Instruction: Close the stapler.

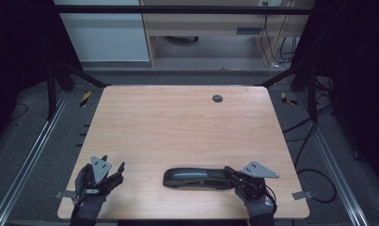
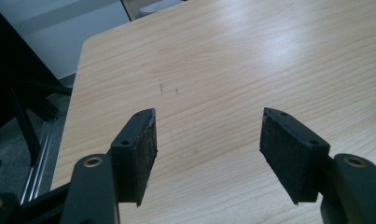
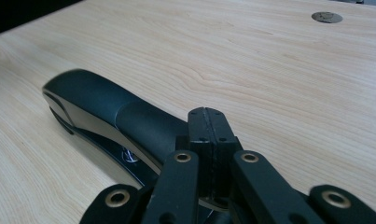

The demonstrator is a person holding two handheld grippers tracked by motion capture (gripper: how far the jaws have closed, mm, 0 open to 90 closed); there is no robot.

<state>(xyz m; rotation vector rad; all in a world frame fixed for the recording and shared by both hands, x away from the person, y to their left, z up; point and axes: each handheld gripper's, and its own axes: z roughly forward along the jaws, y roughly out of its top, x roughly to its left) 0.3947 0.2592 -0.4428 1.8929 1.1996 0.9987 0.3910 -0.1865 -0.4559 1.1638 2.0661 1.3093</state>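
A long black stapler with a glossy dark-grey body point(image 1: 196, 178) lies flat near the front edge of my light wood-grain table point(image 1: 177, 122), right of that edge's middle, its length running along the edge. At its right-hand end sits my right gripper point(image 1: 230, 172), jaws pressed together pad to pad, tips resting over the stapler's rear; the right gripper view shows the closed black pads point(image 3: 209, 135) right above the stapler point(image 3: 115, 116), though whether they touch it I cannot tell. They have hold of nothing. My gloved right hand point(image 1: 255, 197) comes in over the front edge near the front right corner, the gripper pointing left along the stapler.

Near the front left corner my left gripper point(image 1: 113, 170) is held well apart from the stapler, angled towards the table's far right. Its jaws stand wide with only bare wood between the pads point(image 2: 141, 154). A small round dark grommet point(image 1: 217, 98) is set near the far edge.
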